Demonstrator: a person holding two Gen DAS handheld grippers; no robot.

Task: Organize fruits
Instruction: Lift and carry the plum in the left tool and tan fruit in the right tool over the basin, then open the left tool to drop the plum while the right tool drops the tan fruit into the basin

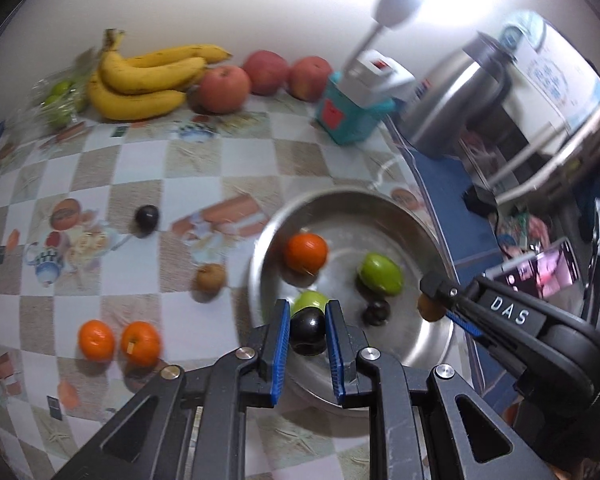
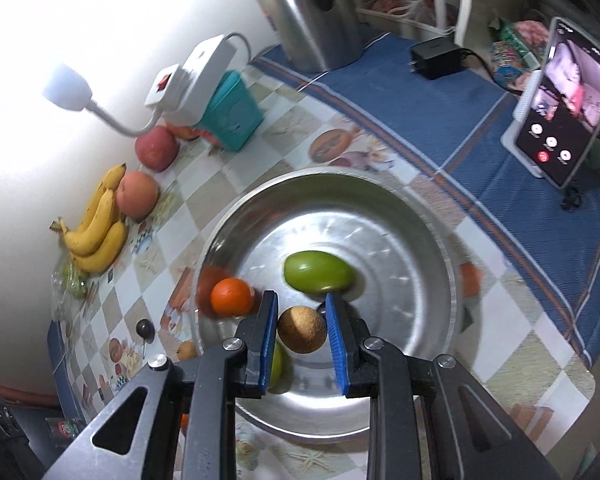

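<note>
My left gripper [image 1: 308, 326] is shut on a dark plum [image 1: 308, 330], held above the near rim of a steel bowl [image 1: 412, 216]. My right gripper [image 2: 302, 326] is shut on a small brown round fruit [image 2: 302, 330] over the same steel bowl [image 2: 420, 208]; in the left wrist view the right gripper [image 1: 434, 300] reaches in from the right with the brown fruit [image 1: 430, 308]. Inside the bowl lie an orange [image 1: 306, 252], two green fruits [image 1: 380, 274] [image 1: 310, 300] and a dark plum [image 1: 376, 312]. In the right wrist view the orange [image 2: 230, 296] and one green fruit [image 2: 318, 272] show.
On the checked tablecloth lie another plum [image 1: 147, 219], a brown fruit [image 1: 211, 278] and two oranges [image 1: 96, 340] [image 1: 140, 343]. Bananas [image 1: 148, 80], three apples [image 1: 224, 90] and bagged green fruit [image 1: 60, 100] line the wall. A teal box [image 1: 350, 118], lamp, kettle [image 2: 304, 12] and phone [image 2: 564, 104] stand nearby.
</note>
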